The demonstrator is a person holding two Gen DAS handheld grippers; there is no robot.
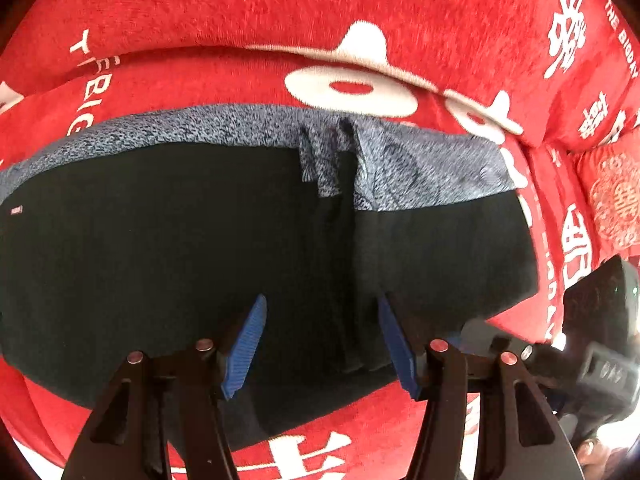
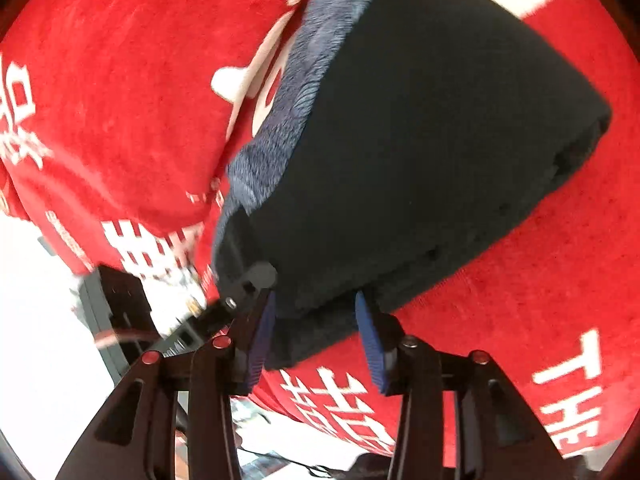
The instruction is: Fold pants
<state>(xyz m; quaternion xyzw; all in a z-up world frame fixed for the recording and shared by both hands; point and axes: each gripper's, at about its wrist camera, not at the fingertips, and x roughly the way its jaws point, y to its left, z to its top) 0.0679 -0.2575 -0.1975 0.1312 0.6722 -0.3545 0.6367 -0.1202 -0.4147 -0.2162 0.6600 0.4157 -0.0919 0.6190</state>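
Observation:
The black pants (image 1: pixel 180 248) lie folded on the red blanket (image 1: pixel 240 12), with a blue-grey fleece lining (image 1: pixel 420 172) showing along the far edge. My left gripper (image 1: pixel 320 312) is open just above the near part of the pants, its blue pads apart and empty. In the right wrist view the folded pants (image 2: pixel 420 140) form a thick black bundle with the lining (image 2: pixel 304 80) on the left. My right gripper (image 2: pixel 316 312) is open, its blue pads astride the near corner of the bundle. The other gripper (image 1: pixel 600 340) shows at the right of the left wrist view.
The red blanket with white lettering (image 2: pixel 580 368) covers the whole surface and is bunched into ridges at the far side (image 1: pixel 580 60). A white floor and dark objects (image 2: pixel 116 304) lie past the blanket's edge at the left of the right wrist view.

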